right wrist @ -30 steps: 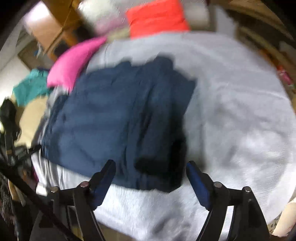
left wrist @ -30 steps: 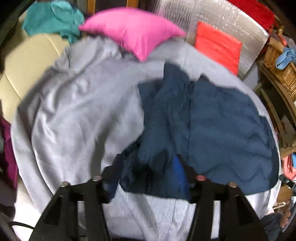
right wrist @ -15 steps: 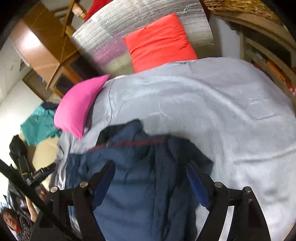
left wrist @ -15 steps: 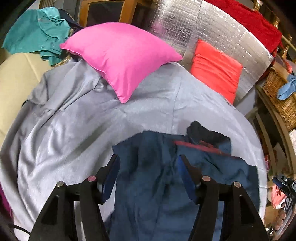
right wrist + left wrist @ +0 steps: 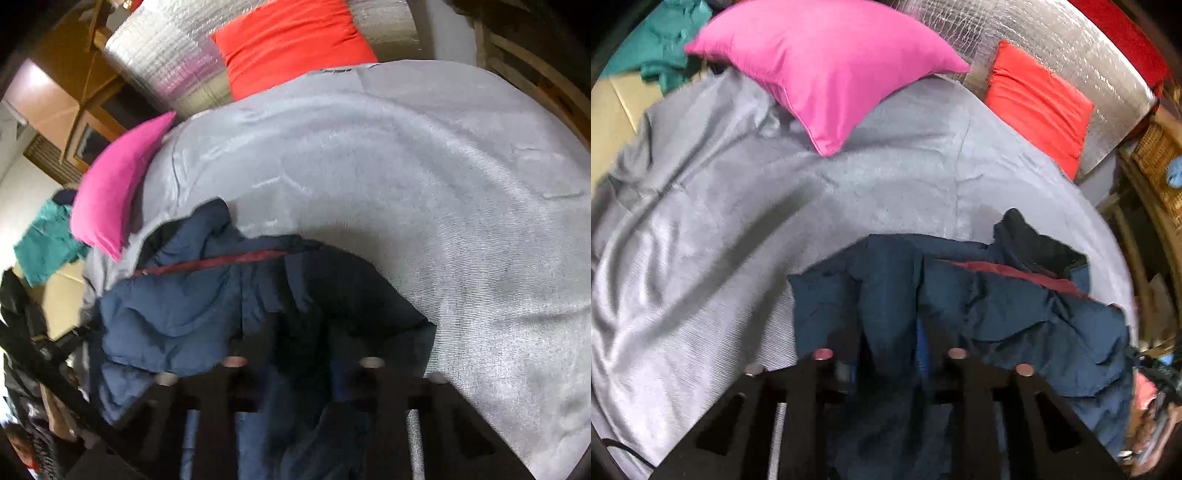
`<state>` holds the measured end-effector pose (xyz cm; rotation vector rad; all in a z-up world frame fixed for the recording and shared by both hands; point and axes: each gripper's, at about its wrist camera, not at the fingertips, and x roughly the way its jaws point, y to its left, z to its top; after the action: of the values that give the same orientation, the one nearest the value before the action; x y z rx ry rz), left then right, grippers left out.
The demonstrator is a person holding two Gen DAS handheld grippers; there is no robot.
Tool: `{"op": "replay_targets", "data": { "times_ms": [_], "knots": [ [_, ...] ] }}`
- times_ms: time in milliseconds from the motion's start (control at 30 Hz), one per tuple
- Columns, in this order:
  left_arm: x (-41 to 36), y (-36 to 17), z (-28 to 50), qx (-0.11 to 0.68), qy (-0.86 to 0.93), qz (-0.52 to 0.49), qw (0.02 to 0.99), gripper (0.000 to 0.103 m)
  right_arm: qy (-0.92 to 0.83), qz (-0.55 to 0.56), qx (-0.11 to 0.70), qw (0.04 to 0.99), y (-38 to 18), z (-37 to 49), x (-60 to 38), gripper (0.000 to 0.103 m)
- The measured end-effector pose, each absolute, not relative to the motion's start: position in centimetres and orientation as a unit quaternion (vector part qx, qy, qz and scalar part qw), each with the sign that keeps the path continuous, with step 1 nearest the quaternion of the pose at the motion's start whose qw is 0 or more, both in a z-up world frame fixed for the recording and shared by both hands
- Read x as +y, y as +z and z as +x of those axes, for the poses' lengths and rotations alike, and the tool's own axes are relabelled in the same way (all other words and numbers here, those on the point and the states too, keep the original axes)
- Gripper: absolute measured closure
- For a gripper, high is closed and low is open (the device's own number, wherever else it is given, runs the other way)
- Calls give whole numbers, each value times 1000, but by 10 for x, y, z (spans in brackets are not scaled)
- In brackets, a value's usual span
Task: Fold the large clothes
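A large navy blue jacket [image 5: 1015, 306] with a dark red stripe and a black collar lies crumpled on a grey bedspread [image 5: 720, 221]; it also shows in the right wrist view [image 5: 177, 314]. My left gripper [image 5: 886, 350] is shut on a fold of the jacket's near edge. My right gripper [image 5: 303, 362] is shut on a dark fold of the jacket, over the bedspread [image 5: 443, 184]. Fabric bunches between both pairs of fingers and hides the pads.
A pink pillow [image 5: 827, 62] and a red pillow [image 5: 1038, 103] lie at the bed's far end against a silver padded headboard [image 5: 1052, 33]. A teal garment [image 5: 661, 48] lies at far left. A wicker basket [image 5: 1160, 166] stands on the right.
Both grippers have closed from open onto the jacket's near folds. The jacket is more bunched and pulled toward me than half a second ago.
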<state>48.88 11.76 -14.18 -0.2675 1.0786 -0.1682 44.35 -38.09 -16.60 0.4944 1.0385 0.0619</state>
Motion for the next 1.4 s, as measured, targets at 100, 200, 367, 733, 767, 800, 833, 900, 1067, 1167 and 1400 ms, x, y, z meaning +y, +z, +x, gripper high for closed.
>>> {"op": "replay_targets", "data": {
  "times_ms": [100, 200, 367, 733, 767, 800, 833, 900, 1067, 1167, 1400],
  "knots": [
    [123, -122, 484, 490, -91, -136, 856, 91, 19, 242, 461, 854, -141, 429, -391, 98],
    [132, -92, 478, 456, -102, -160, 869, 92, -10, 224, 406, 886, -98, 414, -397, 102],
    [124, -92, 495, 452, -105, -181, 867, 92, 18, 262, 368, 892, -71, 414, -413, 102],
    [117, -139, 504, 513, -78, -146, 842, 86, 41, 213, 506, 835, -157, 443, -374, 81],
    [117, -139, 503, 514, -77, -141, 842, 86, 47, 220, 503, 835, -155, 441, -374, 68],
    [115, -139, 503, 515, -77, -136, 843, 86, 49, 225, 495, 838, -153, 437, -377, 46],
    [114, -139, 502, 515, -76, -131, 844, 86, 41, 225, 479, 847, -146, 432, -379, 33],
    [114, -139, 500, 514, -75, -123, 845, 86, 23, 223, 438, 870, -134, 422, -386, 20],
    [114, -138, 497, 511, -73, -116, 849, 86, 5, 251, 434, 865, -139, 426, -395, 17],
    [112, -139, 498, 511, -71, -110, 849, 86, -11, 247, 464, 851, -159, 434, -393, 19],
    [109, -142, 498, 513, -68, -101, 850, 86, 41, 287, 500, 816, -186, 446, -382, 54]
  ]
}}
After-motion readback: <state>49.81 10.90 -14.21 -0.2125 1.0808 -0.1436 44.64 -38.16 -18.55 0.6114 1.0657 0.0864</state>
